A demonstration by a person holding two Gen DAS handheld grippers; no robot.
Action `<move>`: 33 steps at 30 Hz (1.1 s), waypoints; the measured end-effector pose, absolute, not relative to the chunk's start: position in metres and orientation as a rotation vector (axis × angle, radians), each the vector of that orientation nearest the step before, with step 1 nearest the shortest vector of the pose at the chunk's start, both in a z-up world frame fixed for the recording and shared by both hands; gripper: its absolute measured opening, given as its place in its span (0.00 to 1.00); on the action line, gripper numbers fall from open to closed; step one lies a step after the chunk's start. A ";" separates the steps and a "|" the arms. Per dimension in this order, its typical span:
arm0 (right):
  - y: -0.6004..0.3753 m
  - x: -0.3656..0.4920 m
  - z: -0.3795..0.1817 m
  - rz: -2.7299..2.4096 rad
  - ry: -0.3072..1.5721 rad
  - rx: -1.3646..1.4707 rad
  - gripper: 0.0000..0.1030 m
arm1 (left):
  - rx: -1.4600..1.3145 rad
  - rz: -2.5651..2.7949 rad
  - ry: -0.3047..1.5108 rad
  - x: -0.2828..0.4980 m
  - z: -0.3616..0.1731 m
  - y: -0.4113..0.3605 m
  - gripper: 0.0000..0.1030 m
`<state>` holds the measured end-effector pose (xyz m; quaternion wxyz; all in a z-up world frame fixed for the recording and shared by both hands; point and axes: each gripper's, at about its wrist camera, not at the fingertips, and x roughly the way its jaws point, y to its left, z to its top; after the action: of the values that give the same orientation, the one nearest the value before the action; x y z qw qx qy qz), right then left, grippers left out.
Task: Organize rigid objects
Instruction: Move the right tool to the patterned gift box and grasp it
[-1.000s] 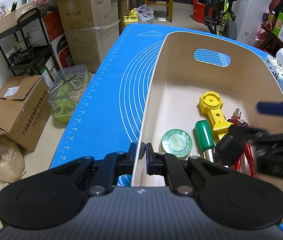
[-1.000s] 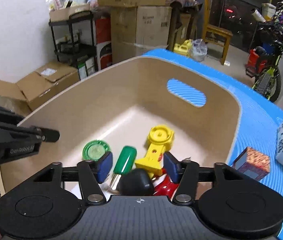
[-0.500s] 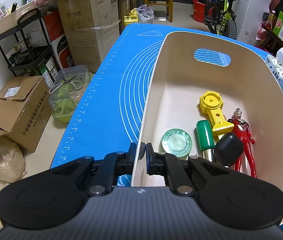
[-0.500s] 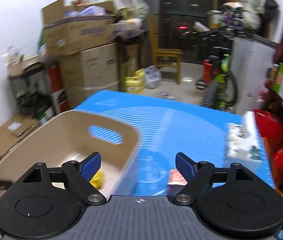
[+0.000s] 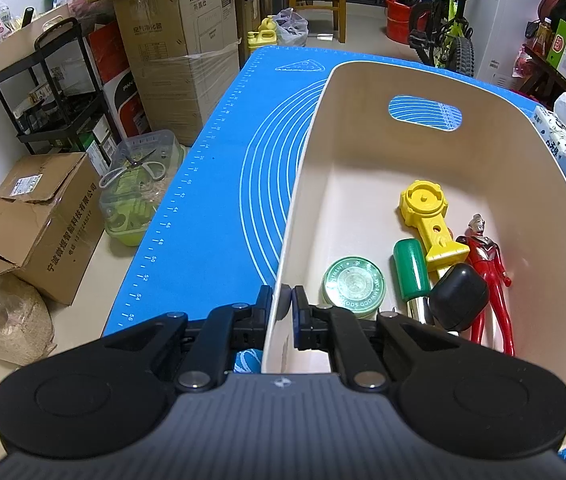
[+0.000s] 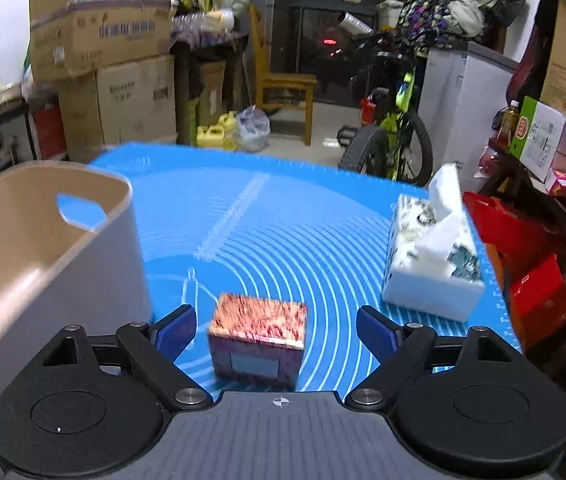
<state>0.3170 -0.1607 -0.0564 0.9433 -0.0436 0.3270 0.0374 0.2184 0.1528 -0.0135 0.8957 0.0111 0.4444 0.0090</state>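
Note:
My left gripper (image 5: 281,305) is shut on the near left wall of the beige bin (image 5: 307,184). Inside the bin lie a green round tin (image 5: 353,285), a green-handled tool (image 5: 411,270), a yellow plastic toy (image 5: 429,216), a black rounded object (image 5: 459,296) and a red figure (image 5: 487,264). My right gripper (image 6: 275,332) is open over the blue mat (image 6: 283,224). A small red-brown patterned box (image 6: 257,340) sits on the mat between its fingers. The bin also shows at the left of the right wrist view (image 6: 43,248).
A tissue box (image 6: 433,256) stands on the mat to the right of the patterned box. Cardboard boxes (image 5: 179,40), a black shelf rack (image 5: 43,92) and a clear container with scissors (image 5: 139,184) stand on the floor left of the table. A bicycle (image 6: 395,132) is behind.
My right gripper has let go of the black object in the bin, opened wide and swung right out of the bin to the patterned box. The left gripper has not moved.

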 end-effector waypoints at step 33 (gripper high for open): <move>-0.142 0.325 -0.047 -0.048 0.601 -0.066 0.61 | 0.017 0.016 0.924 0.218 -0.012 0.150 0.11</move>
<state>0.3250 -0.1416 -0.0474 0.9544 -0.0327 0.2958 -0.0236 0.2183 0.1503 -0.0118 0.8951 0.0084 0.4457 0.0078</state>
